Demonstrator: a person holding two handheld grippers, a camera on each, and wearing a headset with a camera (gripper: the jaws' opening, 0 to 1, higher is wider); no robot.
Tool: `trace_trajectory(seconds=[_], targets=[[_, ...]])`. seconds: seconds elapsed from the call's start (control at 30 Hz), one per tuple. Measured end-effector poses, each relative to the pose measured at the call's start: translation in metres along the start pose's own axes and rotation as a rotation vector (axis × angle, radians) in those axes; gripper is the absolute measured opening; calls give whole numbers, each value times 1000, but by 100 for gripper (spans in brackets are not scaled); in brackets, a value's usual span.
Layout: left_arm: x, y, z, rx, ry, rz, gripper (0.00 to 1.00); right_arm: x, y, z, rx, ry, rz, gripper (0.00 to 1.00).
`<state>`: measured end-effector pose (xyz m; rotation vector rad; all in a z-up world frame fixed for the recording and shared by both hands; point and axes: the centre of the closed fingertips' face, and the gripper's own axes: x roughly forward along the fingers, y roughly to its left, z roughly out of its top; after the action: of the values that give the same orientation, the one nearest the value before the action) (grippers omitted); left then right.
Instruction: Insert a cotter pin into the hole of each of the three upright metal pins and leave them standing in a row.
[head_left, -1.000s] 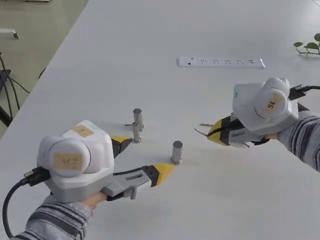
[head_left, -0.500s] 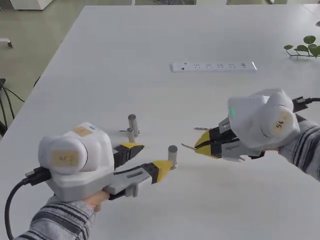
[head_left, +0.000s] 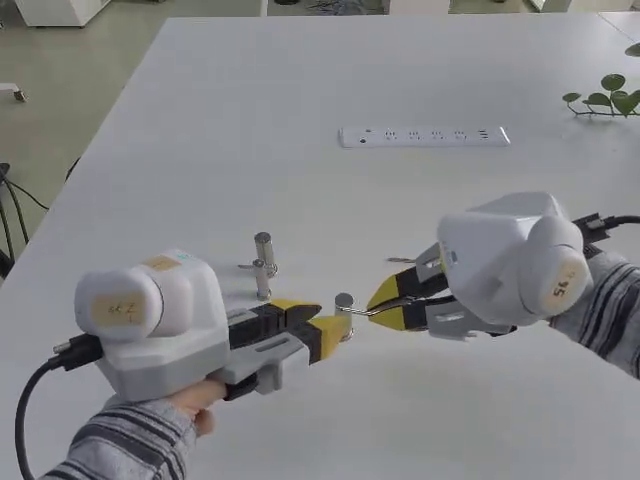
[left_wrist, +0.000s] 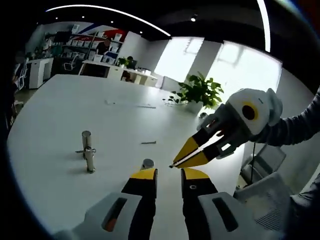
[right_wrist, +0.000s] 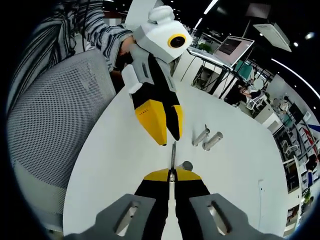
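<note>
One thin cotter pin (right_wrist: 173, 152) is the thing to mind: light, stiff wire, slick and apt to twist, so I judge it best pinched well back with its tip free. The right gripper (head_left: 385, 305) has its jaws closed on it, the tip aimed at the near metal pin (head_left: 343, 303), which looks solid but tippable. The left gripper (head_left: 312, 318) sits just beside that pin, jaws a narrow gap apart, holding nothing. Beyond stand two more metal pins (head_left: 262, 243), seemingly already fitted. A loose cotter pin (head_left: 400, 259) lies on the table (head_left: 300, 120).
</note>
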<state>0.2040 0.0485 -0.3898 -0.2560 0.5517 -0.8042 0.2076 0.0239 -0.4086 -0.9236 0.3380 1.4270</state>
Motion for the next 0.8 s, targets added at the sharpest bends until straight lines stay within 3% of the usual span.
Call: trace_trajectory(seconds=[0.17,0.57,0.8], targets=[[2,-4,0,-47,-11,-18,10,1,2,8,-28,-6,4,0],[2,-7,-1,-97,-11,-23,0,2,6,18,-59,-15,13,0],[1,-5,-3,-135,-21,-27,0,3,7,20,-67,-15,15,0]])
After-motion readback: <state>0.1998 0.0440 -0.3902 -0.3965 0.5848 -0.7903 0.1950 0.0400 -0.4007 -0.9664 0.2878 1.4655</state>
